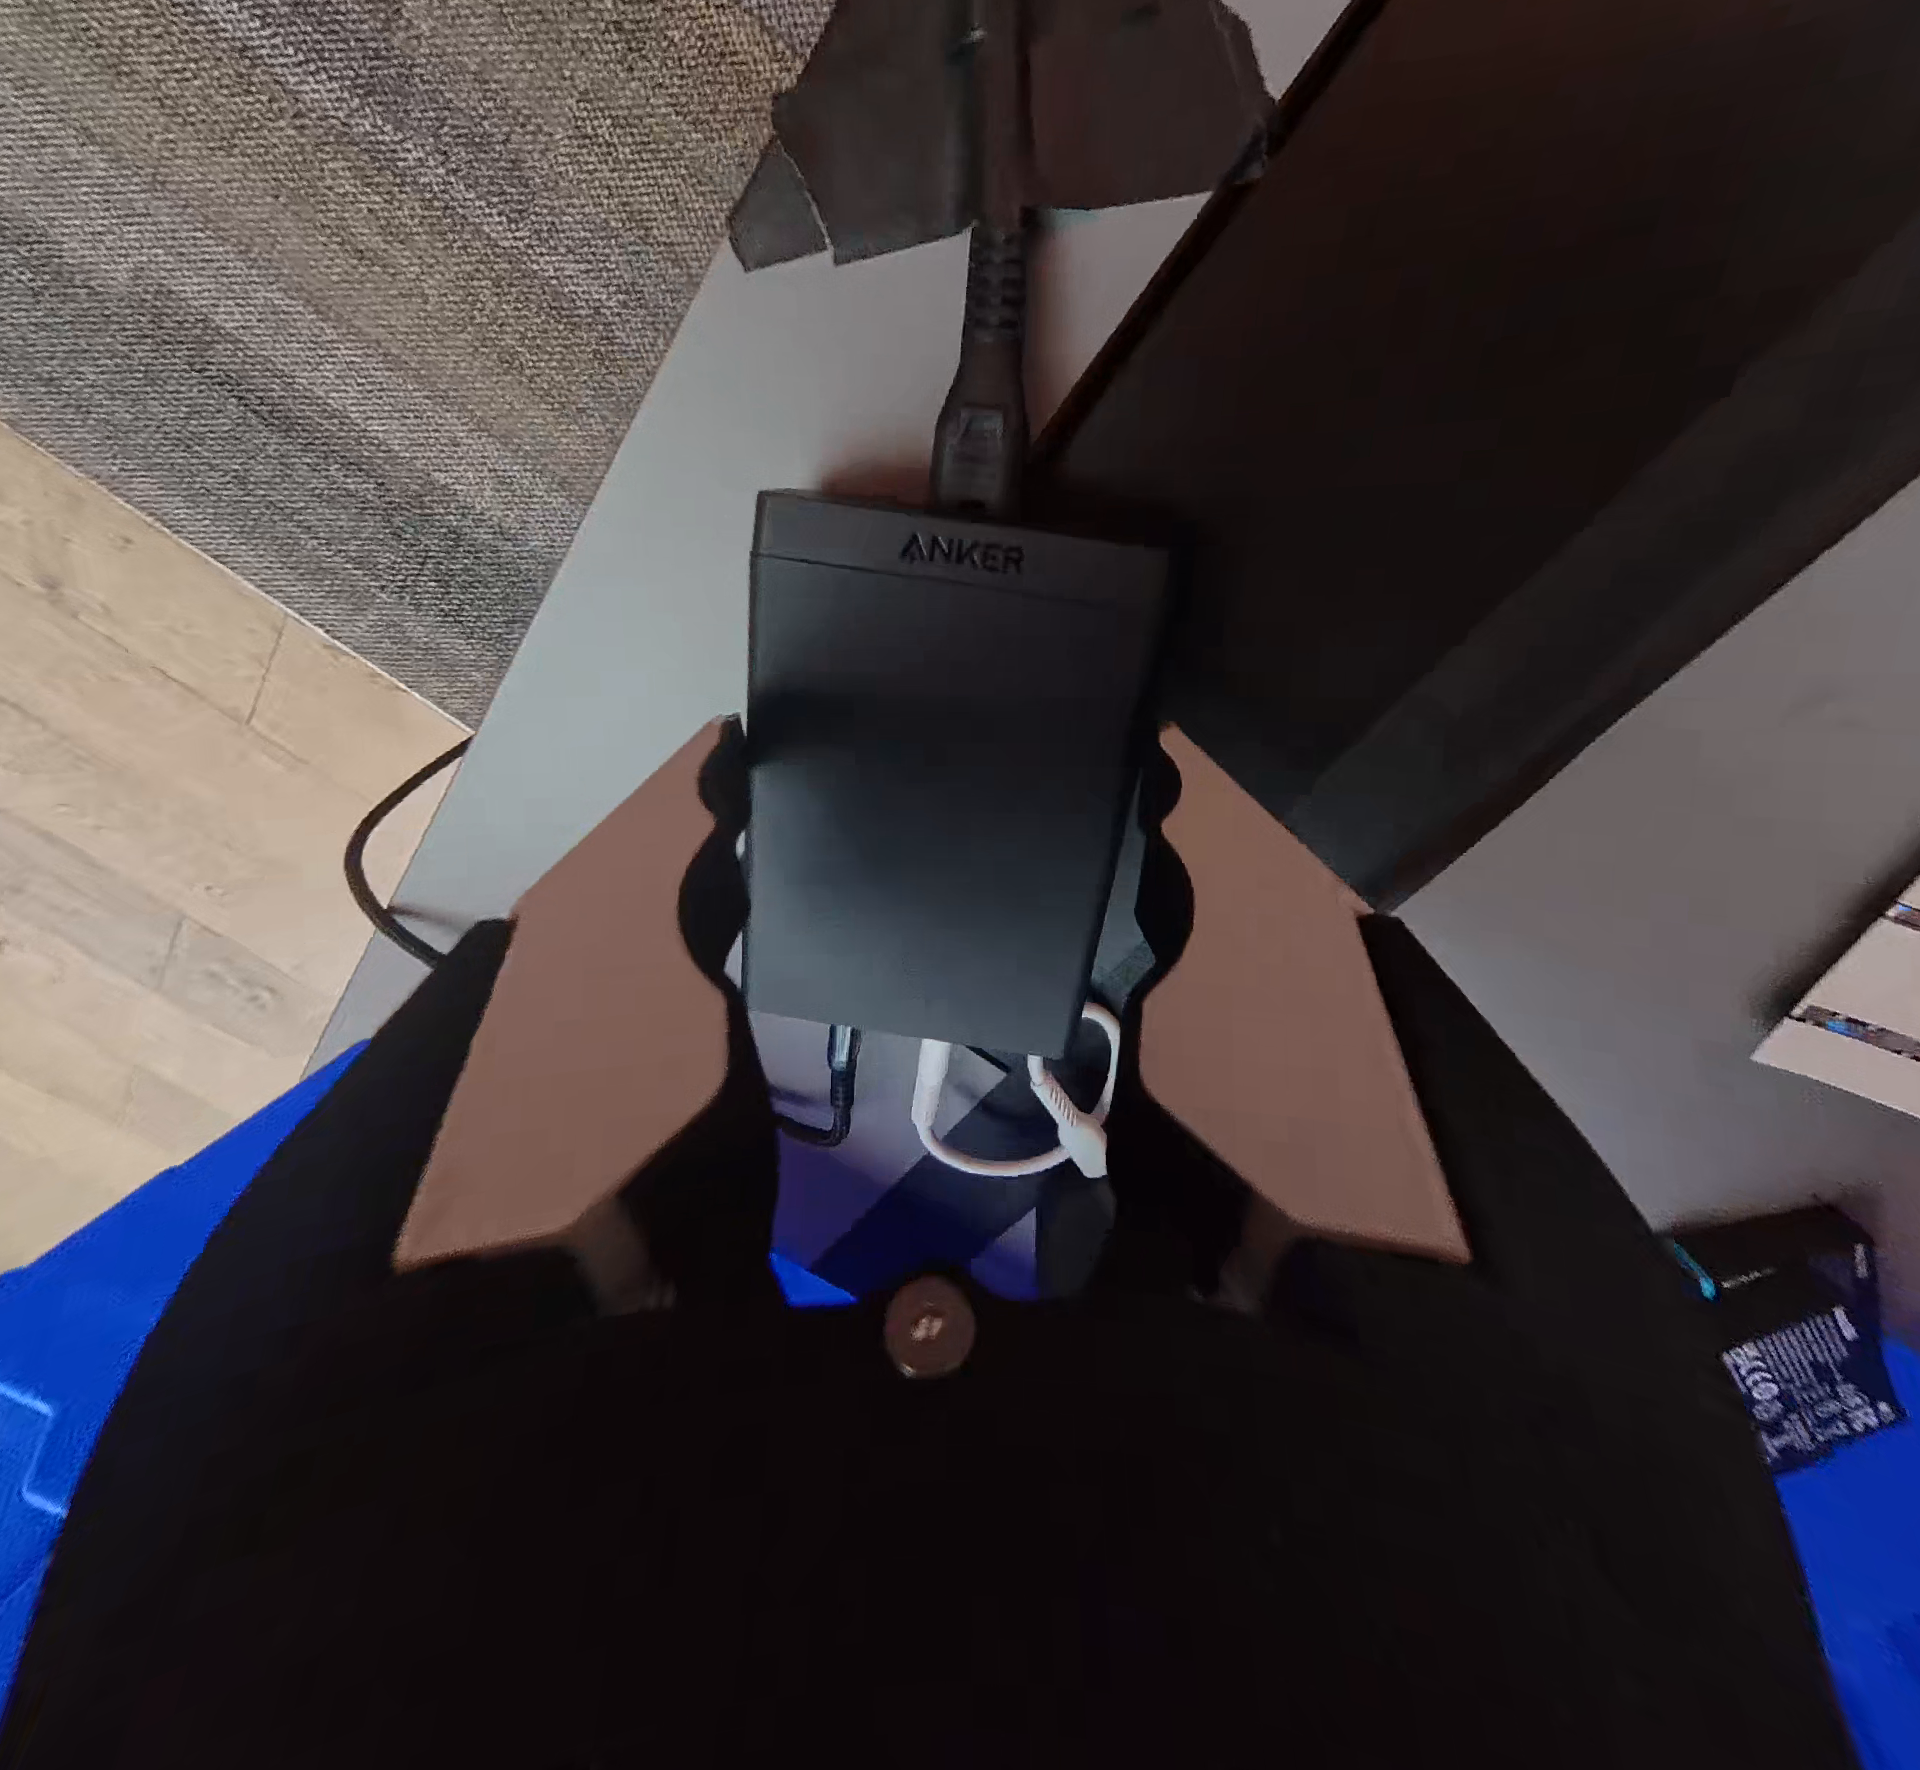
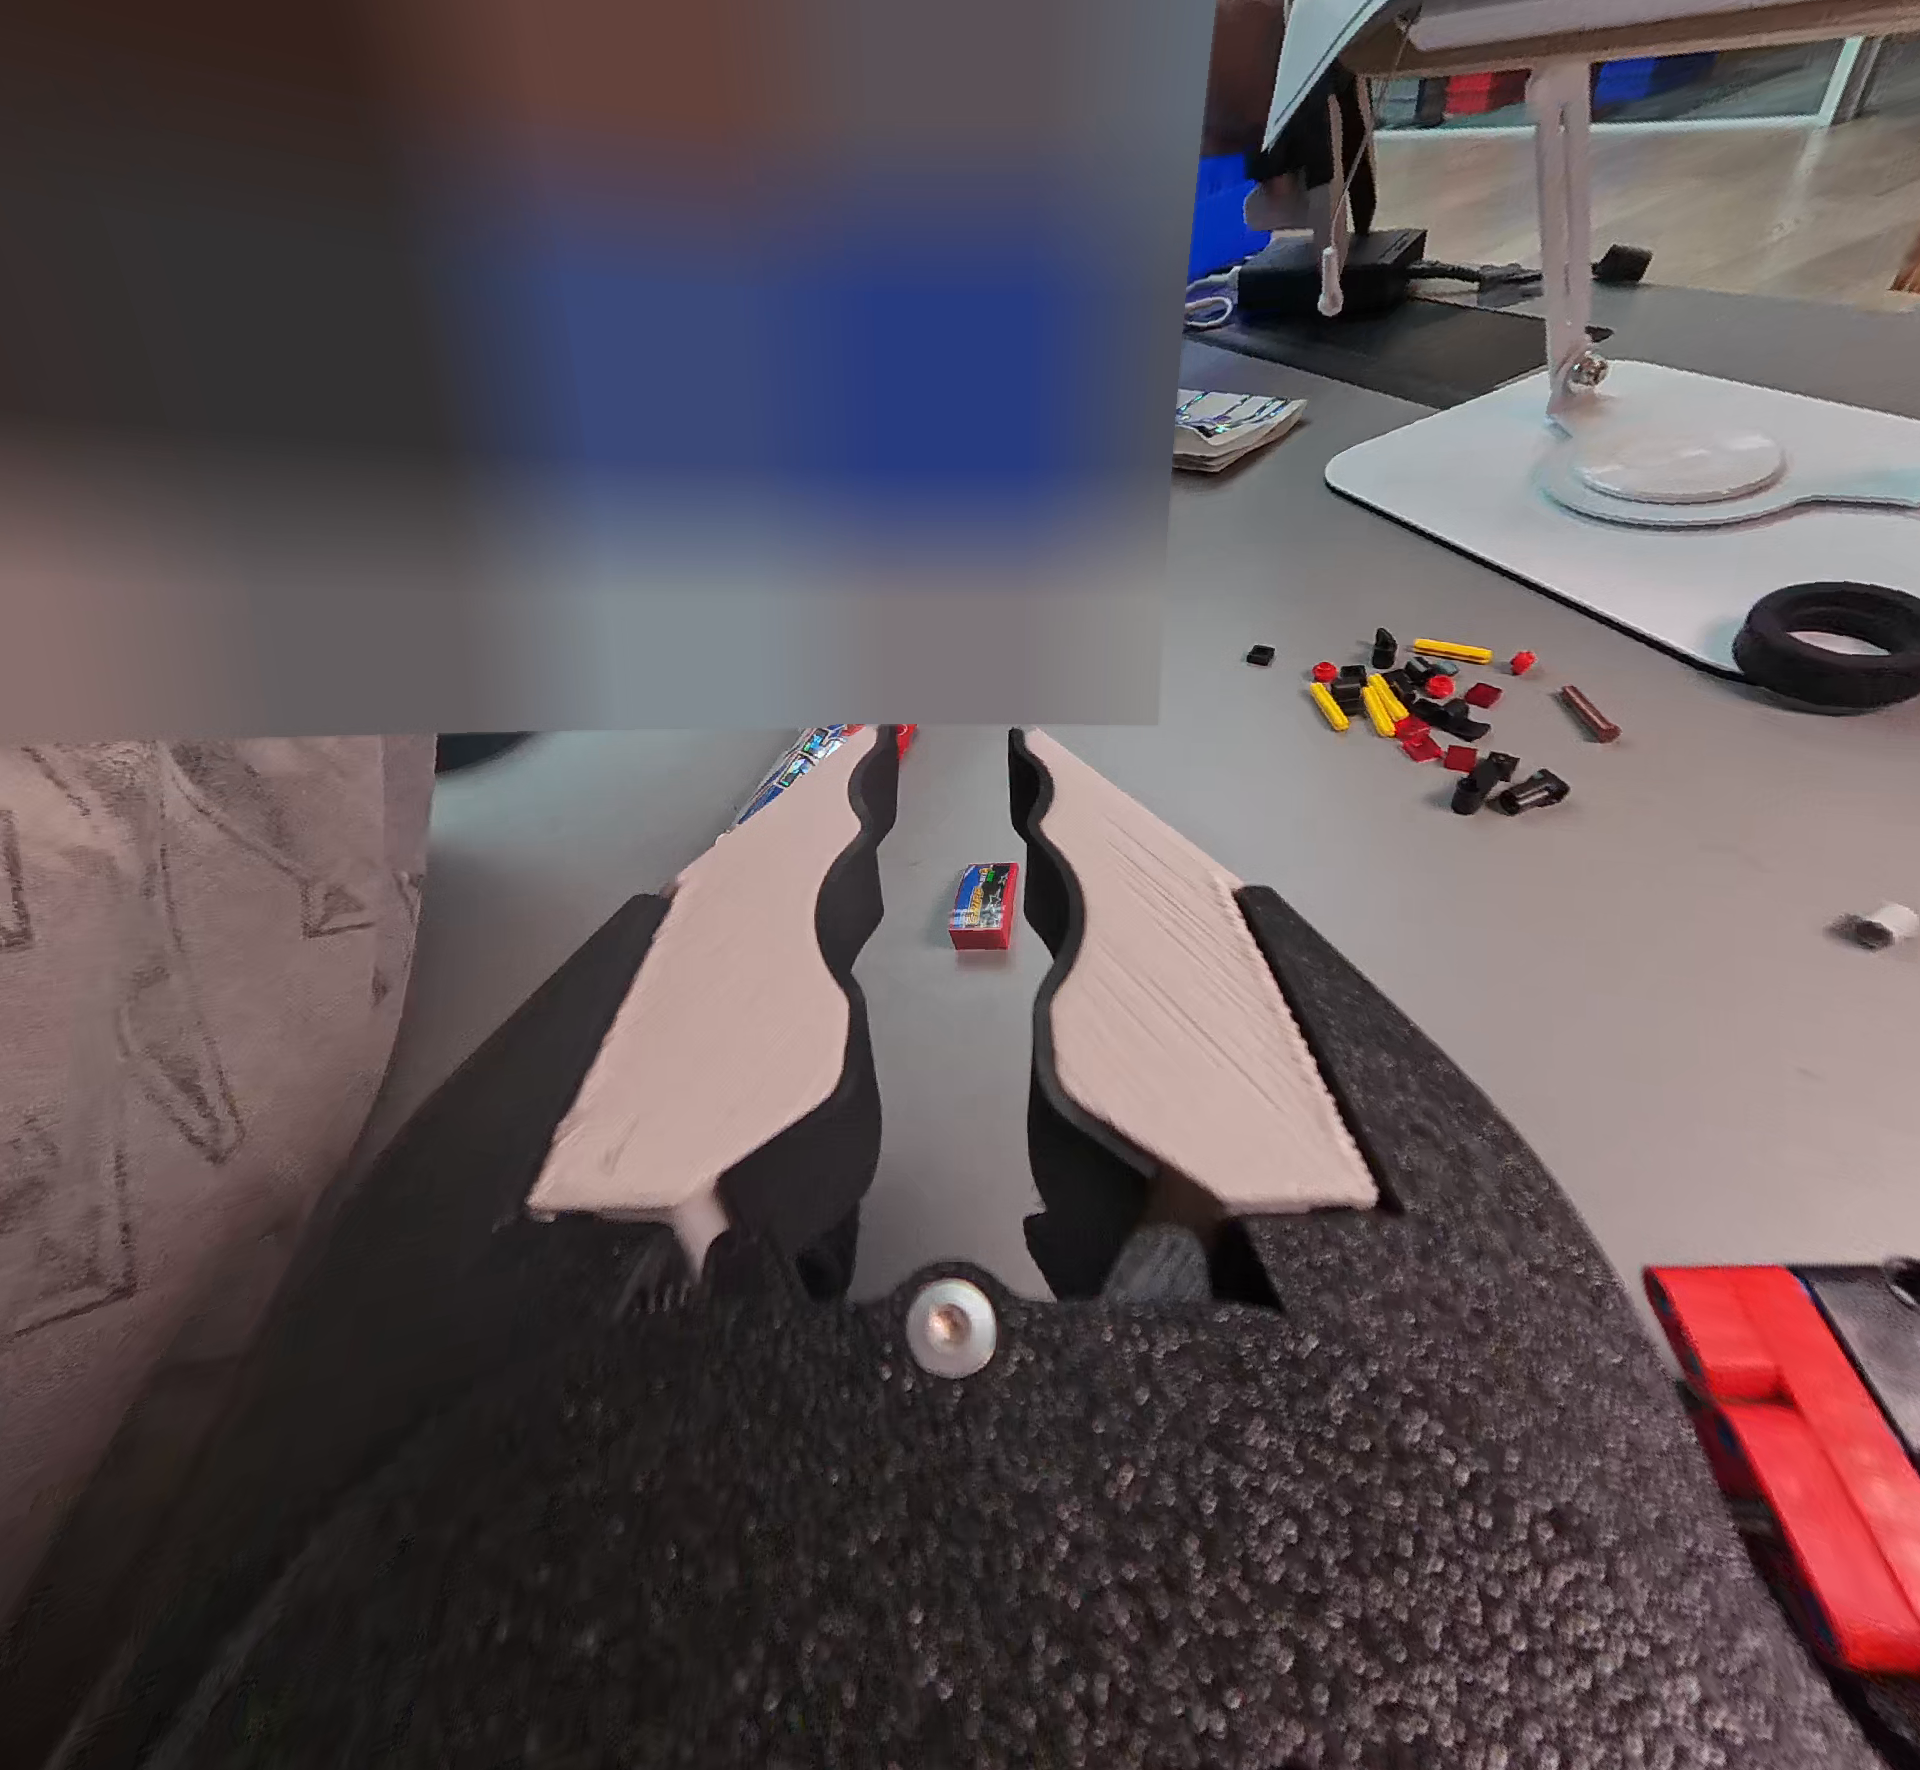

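In the left wrist view my left gripper (image 1: 948,744) is shut on a black charger block (image 1: 951,785), its pads pressed on both long sides. A black power cord (image 1: 982,349) is plugged into the block's far end and runs under dark tape (image 1: 883,120) on the grey table (image 1: 623,598). White cables (image 1: 1039,1138) hang from its near end. In the right wrist view my right gripper (image 2: 951,754) is open and low over the table. A small red tile with a coloured sticker (image 2: 982,905) lies between its fingers, untouched. The charger also shows far off (image 2: 1340,260).
A pile of small red, yellow and black bricks (image 2: 1423,712) lies to the right, with a black tyre (image 2: 1829,645) and a white stand base (image 2: 1507,473) beyond. A red brick assembly (image 2: 1808,1460) is at lower right. Grey patterned cloth (image 2: 187,1045) is at left.
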`<state>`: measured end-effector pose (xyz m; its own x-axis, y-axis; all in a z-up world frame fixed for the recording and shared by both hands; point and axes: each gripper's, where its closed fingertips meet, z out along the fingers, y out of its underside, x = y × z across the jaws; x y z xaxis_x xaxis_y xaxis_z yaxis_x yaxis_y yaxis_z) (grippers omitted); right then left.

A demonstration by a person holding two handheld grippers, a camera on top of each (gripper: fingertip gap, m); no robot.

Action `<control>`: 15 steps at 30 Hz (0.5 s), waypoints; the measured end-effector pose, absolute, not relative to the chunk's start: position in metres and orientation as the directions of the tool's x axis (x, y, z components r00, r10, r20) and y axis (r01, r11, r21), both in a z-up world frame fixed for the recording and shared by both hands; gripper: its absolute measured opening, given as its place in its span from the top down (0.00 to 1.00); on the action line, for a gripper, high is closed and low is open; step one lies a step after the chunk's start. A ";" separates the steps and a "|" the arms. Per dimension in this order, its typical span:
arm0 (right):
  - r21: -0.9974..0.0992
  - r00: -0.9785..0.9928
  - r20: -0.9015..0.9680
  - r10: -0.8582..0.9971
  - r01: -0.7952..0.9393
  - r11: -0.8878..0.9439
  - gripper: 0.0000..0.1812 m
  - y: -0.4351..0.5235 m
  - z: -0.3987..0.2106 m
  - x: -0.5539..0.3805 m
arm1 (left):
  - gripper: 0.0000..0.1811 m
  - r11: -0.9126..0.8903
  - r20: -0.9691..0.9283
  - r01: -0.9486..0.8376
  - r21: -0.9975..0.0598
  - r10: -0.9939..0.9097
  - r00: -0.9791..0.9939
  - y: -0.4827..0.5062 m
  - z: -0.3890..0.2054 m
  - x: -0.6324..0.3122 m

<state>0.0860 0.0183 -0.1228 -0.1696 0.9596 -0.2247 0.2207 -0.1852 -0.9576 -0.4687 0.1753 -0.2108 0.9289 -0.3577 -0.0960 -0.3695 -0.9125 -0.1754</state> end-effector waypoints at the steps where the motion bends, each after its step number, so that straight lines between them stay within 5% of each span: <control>1: -0.956 -0.177 -0.225 0.958 0.228 -0.183 0.88 0.017 -0.124 0.084 | 0.60 -0.911 -0.082 -0.362 -0.197 -0.352 0.932 0.175 -0.205 -0.468; 4: -0.952 -0.193 -0.231 0.954 0.246 -0.180 0.88 0.015 -0.127 0.079 | 0.62 -0.906 -0.035 -0.339 -0.256 -0.341 0.939 0.176 -0.187 -0.463; 5: -0.951 -0.197 -0.231 0.953 0.252 -0.179 0.88 0.014 -0.128 0.078 | 0.72 -0.898 -0.005 -0.341 -0.279 -0.353 0.935 0.177 -0.179 -0.458; 6: -0.951 -0.202 -0.230 0.952 0.254 -0.176 0.88 0.013 -0.128 0.077 | 1.00 -0.875 0.011 -0.345 -0.340 -0.371 0.929 0.183 -0.165 -0.451; 8: -0.952 -0.211 -0.229 0.950 0.252 -0.174 0.88 0.011 -0.127 0.076 | 1.00 -0.851 -0.002 -0.334 -0.406 -0.364 0.931 0.190 -0.140 -0.452; 10: -0.955 -0.225 -0.230 0.947 0.237 -0.176 0.88 0.008 -0.125 0.074 | 0.99 -0.877 -0.059 -0.361 -0.315 -0.362 0.930 0.179 -0.140 -0.464; 15: -0.958 -0.235 -0.228 0.945 0.226 -0.175 0.88 0.006 -0.124 0.072 | 0.82 -0.866 -0.095 -0.354 -0.352 -0.344 0.934 0.177 -0.145 -0.465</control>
<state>0.0725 0.0059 -0.1245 -0.2348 0.9449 -0.2281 0.2260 -0.1752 -0.9582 -0.4650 0.1769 -0.1448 0.9343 -0.3435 -0.0951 -0.3543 -0.8662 -0.3524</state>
